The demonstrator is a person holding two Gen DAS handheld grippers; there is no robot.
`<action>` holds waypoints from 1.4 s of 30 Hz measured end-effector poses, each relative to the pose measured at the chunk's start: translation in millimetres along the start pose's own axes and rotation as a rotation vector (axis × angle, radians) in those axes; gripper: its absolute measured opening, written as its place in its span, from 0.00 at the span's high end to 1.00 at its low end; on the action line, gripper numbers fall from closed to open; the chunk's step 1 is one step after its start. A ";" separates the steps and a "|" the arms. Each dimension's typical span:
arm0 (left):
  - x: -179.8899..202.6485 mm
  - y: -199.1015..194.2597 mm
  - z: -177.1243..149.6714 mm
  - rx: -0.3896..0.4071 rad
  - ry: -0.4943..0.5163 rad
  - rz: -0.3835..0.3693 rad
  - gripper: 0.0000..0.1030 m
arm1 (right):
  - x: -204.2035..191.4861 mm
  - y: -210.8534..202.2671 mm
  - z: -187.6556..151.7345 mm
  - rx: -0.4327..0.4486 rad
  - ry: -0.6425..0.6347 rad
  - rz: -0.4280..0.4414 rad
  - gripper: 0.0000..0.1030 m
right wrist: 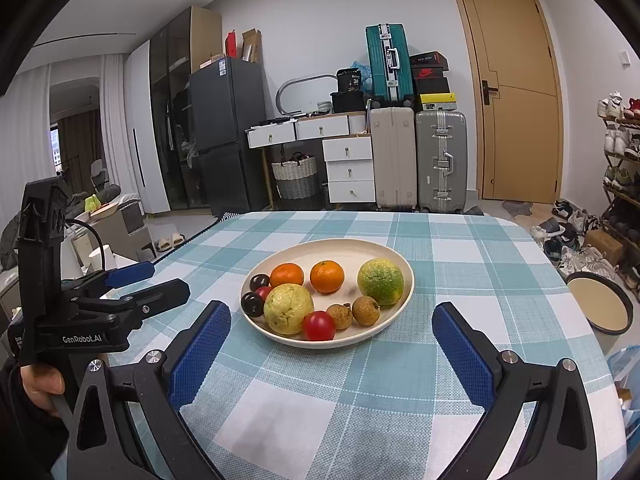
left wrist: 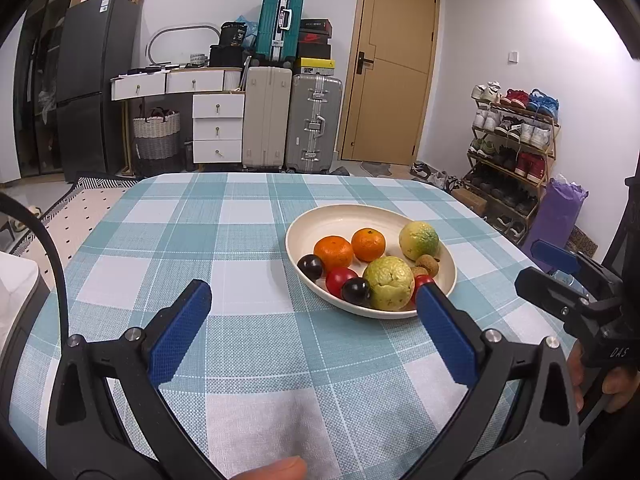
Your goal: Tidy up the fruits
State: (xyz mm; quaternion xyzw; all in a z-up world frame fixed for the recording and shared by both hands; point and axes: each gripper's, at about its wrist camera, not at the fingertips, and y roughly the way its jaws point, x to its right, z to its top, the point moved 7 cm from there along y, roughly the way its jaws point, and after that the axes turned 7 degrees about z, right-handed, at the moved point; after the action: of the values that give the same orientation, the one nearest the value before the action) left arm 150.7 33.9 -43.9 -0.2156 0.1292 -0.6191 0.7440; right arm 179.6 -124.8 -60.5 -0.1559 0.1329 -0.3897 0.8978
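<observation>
Fruits (right wrist: 289, 309) sit in the plate (right wrist: 404, 268) directly ahead of my right gripper (right wrist: 331, 356), nearer than my left gripper (left wrist: 312, 332); both spread wide, empty.

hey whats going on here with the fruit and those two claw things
A person holds a claw in each hand over a table with a checked cloth. Both the left claw and the right claw are open and hold nothing. All the fruit in view sits in one cream plate: two oranges, two greenish-yellow fruits, red and dark round ones and two brown lychees. Nothing has been lifted out; the right claw points at the plate.
</observation>
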 end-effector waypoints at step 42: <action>7.8 2.2 6.4 0.023 0.026 -0.024 0.01 | -3.6 2.5 -2.3 -0.004 -0.011 0.003 0.00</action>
State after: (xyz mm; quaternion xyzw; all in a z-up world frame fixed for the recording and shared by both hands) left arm 157.1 27.6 -38.7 -0.2005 0.1295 -0.6320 0.7373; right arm 178.1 -120.9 -63.1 -0.1596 0.1290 -0.3873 0.8988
